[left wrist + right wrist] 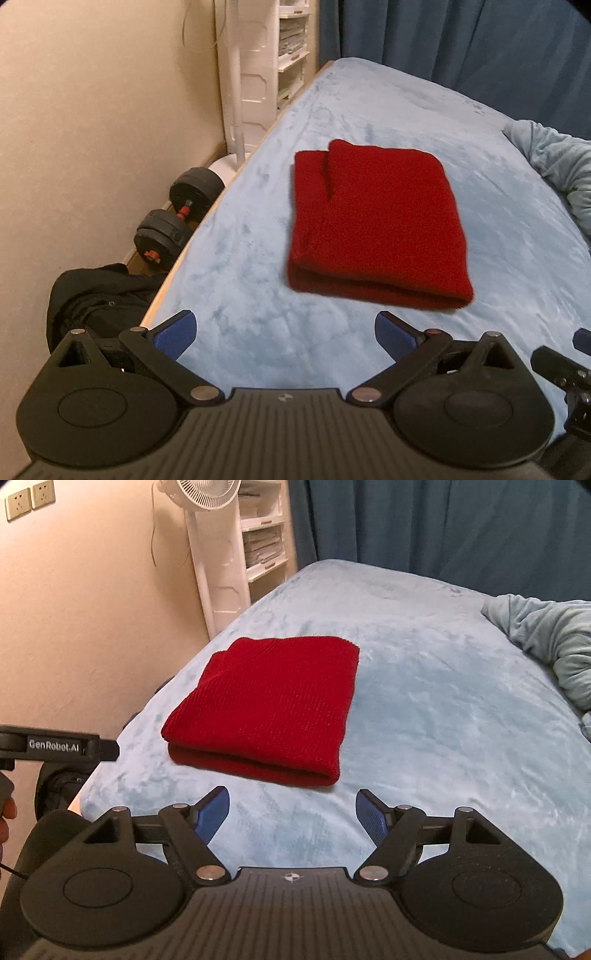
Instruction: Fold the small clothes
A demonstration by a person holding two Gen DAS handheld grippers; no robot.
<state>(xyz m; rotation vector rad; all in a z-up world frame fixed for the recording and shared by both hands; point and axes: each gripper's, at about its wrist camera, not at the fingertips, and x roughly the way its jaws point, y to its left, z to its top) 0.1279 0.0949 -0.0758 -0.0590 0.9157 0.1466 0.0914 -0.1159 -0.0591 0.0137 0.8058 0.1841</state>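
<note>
The red knit garment (pixel 266 709) lies folded at frame centre on the blue blanket (pixel 443 720); it appears soft, light and limp, so it is best pinched at the doubled near fold. The left gripper (pixel 284 332) and right gripper (pixel 291 812) hover at the lower edge, both released and empty.
</note>
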